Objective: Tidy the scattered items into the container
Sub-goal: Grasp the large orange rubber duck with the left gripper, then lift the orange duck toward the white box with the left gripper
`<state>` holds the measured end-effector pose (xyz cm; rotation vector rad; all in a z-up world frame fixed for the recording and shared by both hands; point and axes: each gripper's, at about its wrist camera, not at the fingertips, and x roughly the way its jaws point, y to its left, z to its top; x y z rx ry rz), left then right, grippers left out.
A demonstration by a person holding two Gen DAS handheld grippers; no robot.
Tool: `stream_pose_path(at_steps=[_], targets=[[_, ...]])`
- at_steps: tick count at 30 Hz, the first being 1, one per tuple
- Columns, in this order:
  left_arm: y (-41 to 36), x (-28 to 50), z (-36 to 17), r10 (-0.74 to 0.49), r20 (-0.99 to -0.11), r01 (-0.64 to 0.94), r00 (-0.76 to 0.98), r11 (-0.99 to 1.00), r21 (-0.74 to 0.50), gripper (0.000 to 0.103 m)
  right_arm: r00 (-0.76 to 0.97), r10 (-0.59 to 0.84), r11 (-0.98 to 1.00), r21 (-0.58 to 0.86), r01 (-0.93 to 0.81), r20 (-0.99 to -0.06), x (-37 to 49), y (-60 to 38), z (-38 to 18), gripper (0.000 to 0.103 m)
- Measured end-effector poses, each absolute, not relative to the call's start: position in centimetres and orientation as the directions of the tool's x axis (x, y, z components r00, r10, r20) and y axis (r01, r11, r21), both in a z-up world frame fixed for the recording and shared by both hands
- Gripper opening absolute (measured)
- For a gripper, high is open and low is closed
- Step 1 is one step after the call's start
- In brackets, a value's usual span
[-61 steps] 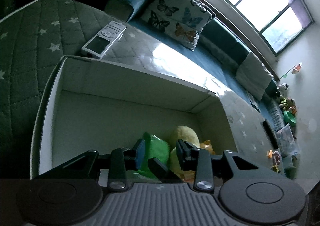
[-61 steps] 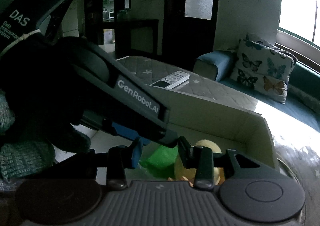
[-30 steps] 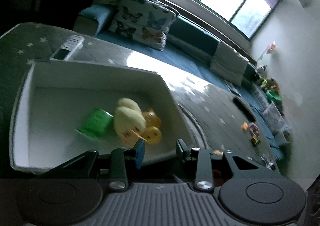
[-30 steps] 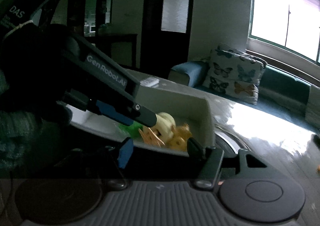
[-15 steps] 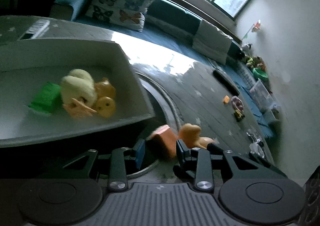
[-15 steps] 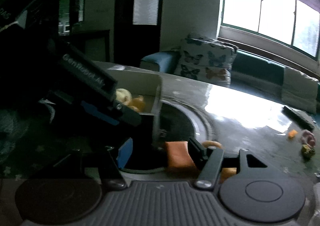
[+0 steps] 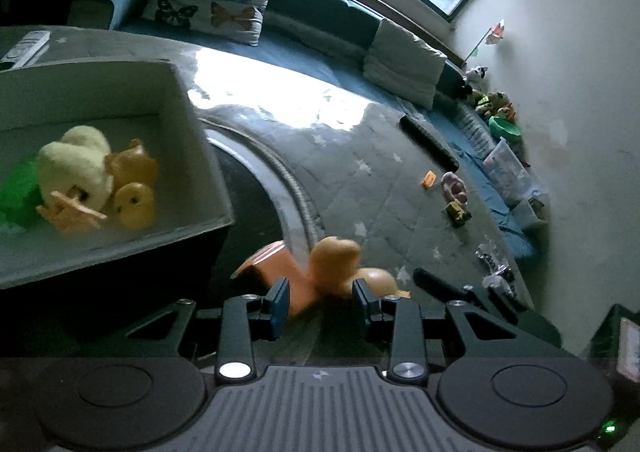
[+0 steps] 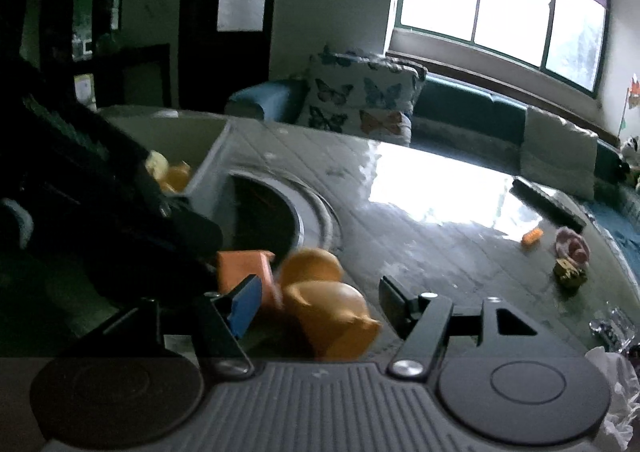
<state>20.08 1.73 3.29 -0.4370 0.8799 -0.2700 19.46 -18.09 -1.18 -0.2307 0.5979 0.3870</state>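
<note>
A white box (image 7: 200,155) at the left holds a pale plush duck (image 7: 76,163), small orange ducks (image 7: 134,203) and a green block (image 7: 18,191). On the grey mat an orange block (image 7: 276,272) and an orange rubber duck (image 7: 336,260) lie just ahead of my open, empty left gripper (image 7: 320,302). In the right wrist view the duck (image 8: 324,304) and block (image 8: 244,272) sit between the fingers of my open right gripper (image 8: 316,302). The left gripper's body (image 8: 120,203) crosses that view's left side, with the box (image 8: 208,167) behind it.
Further right on the mat lie a small orange piece (image 7: 429,178), a pink toy (image 7: 454,187), a small yellow vehicle (image 7: 458,213) and a black remote (image 7: 430,141). A round recess (image 7: 256,191) sits beside the box. Cushions and a sofa line the back.
Both grippers left the box and swung right and down to the orange block and rubber duck. The right gripper's fingers now stand wider apart around the duck.
</note>
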Motion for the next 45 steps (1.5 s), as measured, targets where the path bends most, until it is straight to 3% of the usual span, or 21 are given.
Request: stream_pose_path(at_steps=[7,18,26,45], targets=[[0.4,22.3,3.1,-0.422,-0.667,0.066,0.614,0.870,-0.489,0.036,0.711,0.301,0.892,-0.078,-0.446,-0.635,20.9,-19.2,-2.6,0.068],[-1.3,25.1,1.5,-0.439,-0.687,0.075,0.580,0.868,-0.491,0.038,0.663,0.316,0.880,-0.051,-0.473,-0.679,21.0,-19.3,-3.2,0.050],[-1.7,26.2,0.0,-0.407,-0.720,0.063,0.561,0.889,-0.454,0.039,0.647,0.332,0.881,-0.020,-0.473,-0.686,20.9,-19.8,-3.2,0.047],[-1.4,27.0,-1.7,-0.446,-0.706,0.048,0.551,0.861,-0.507,0.049,0.646,0.363,0.896,0.060,-0.441,-0.671,21.1,-20.1,-3.7,0.043]])
